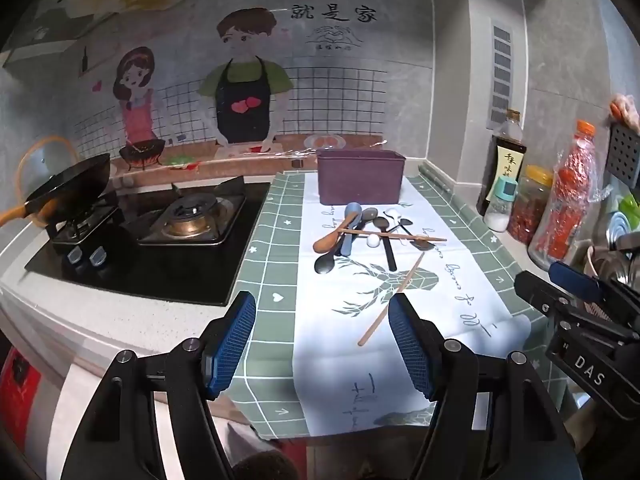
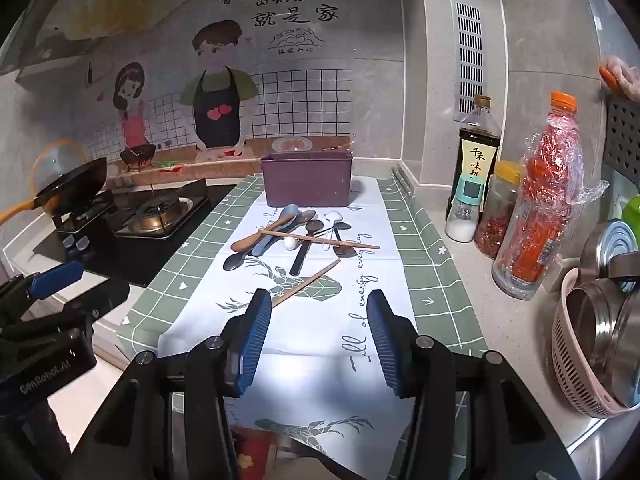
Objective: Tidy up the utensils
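Utensils (image 1: 368, 236) lie in a loose heap at the centre of both views, on a white runner (image 1: 460, 280) laid over a green checked cloth on the surface. The heap holds dark spoons, a blue spoon, a wooden spoon, small white ones, and a thin chopstick resting across the top. A second chopstick (image 1: 390, 300) lies apart, lower in the frame, nearer the tools. Just behind the heap, toward the top of the frame, stands a purple box (image 1: 360, 178), open at the top.

These pieces look light and stiff. The chopsticks are thin and likely to roll or slip, so a grip near mid-length seems safest. The spoons are best taken by the handle, not the bowl. Crossed pieces may drag their neighbours when lifted.

The left tool (image 1: 322, 346) hangs wide open at the bottom of its view, holding nothing and touching nothing. The right tool (image 2: 318, 340) is likewise spread and empty, short of the heap.
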